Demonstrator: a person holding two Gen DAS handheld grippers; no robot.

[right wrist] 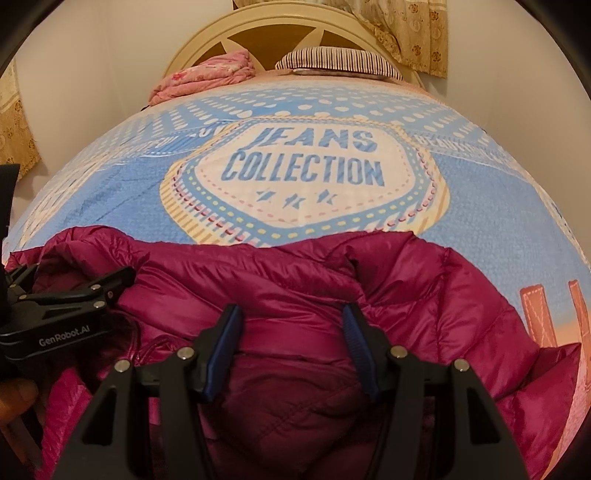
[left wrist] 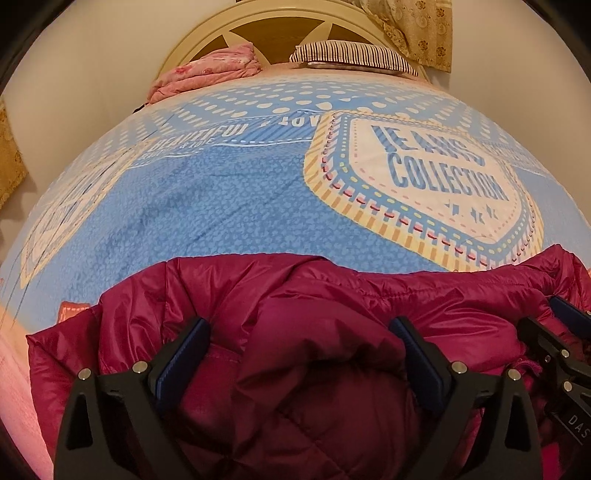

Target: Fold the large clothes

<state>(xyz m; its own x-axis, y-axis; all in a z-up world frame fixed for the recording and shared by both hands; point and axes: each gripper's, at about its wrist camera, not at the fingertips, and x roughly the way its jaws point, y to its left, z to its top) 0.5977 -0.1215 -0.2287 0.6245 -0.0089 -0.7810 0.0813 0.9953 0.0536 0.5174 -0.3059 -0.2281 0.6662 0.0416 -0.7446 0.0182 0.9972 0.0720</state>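
Magenta puffer jacket (left wrist: pixel 295 332) lies bunched at the bed's (left wrist: pixel 240 192) near edge – left tool (left wrist: pixel 299 354) and right tool (right wrist: pixel 291 343) both spread wide over it, gripping nothing, seemingly poised to pinch fabric.

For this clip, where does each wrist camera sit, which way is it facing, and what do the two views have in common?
Left wrist: on the left gripper, over the magenta puffer jacket, facing the headboard; its open fingers and the right gripper show.
Right wrist: on the right gripper, facing the same way; its open fingers, the left gripper and a fingertip at lower left show.
Shared: jacket, blue "Jeans Collection" bedspread, striped pillow, pink quilt.
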